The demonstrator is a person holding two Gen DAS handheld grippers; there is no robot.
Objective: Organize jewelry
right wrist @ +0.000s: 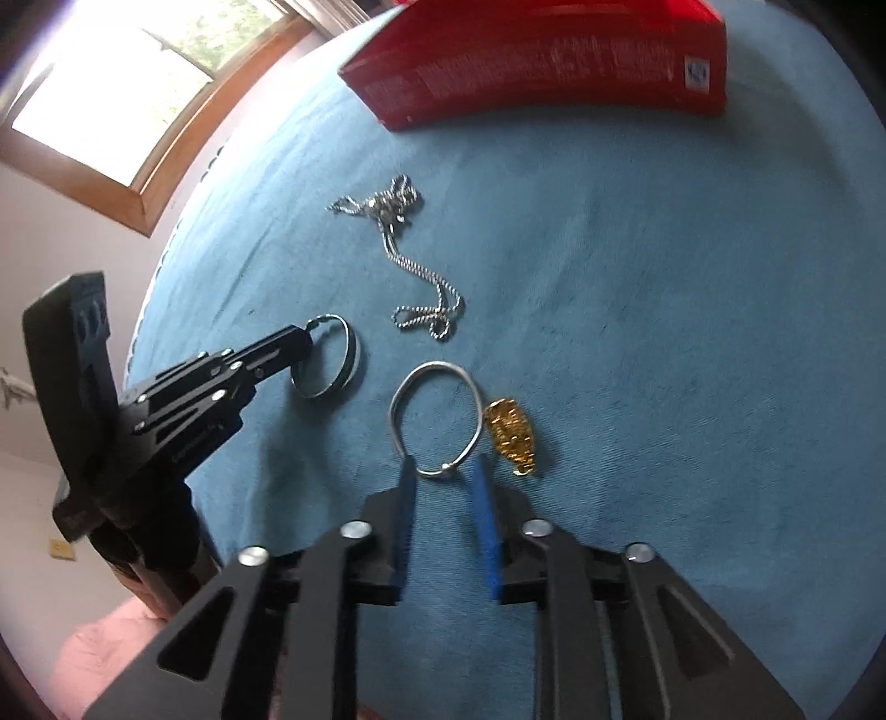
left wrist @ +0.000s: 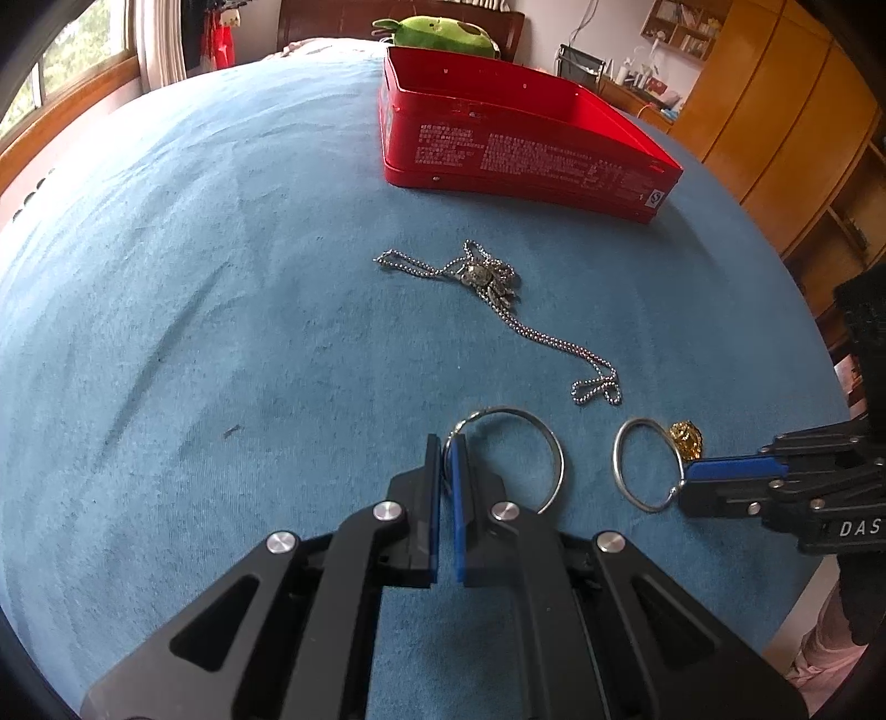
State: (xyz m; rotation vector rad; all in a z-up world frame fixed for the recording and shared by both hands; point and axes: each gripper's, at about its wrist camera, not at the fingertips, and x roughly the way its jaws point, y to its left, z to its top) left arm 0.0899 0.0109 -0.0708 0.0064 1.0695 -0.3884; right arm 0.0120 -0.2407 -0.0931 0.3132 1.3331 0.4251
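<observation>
On the blue bedcover, my left gripper [left wrist: 447, 443] is shut on the rim of a wide silver bangle [left wrist: 545, 443], also seen in the right wrist view [right wrist: 332, 360]. My right gripper [right wrist: 443, 471] is open, its fingers on either side of the near edge of a thin silver bangle [right wrist: 437, 418]; it shows in the left wrist view [left wrist: 645, 465] too. A gold pendant [right wrist: 510, 435] lies just right of that bangle. A silver bead-chain necklace [left wrist: 487, 277] lies farther out. An open red tin box [left wrist: 520, 149] stands beyond it.
A green plush toy [left wrist: 437, 33] sits behind the box near the headboard. A window [right wrist: 138, 83] is at the left, wooden wardrobes [left wrist: 786, 111] at the right. The bed edge falls away on the right.
</observation>
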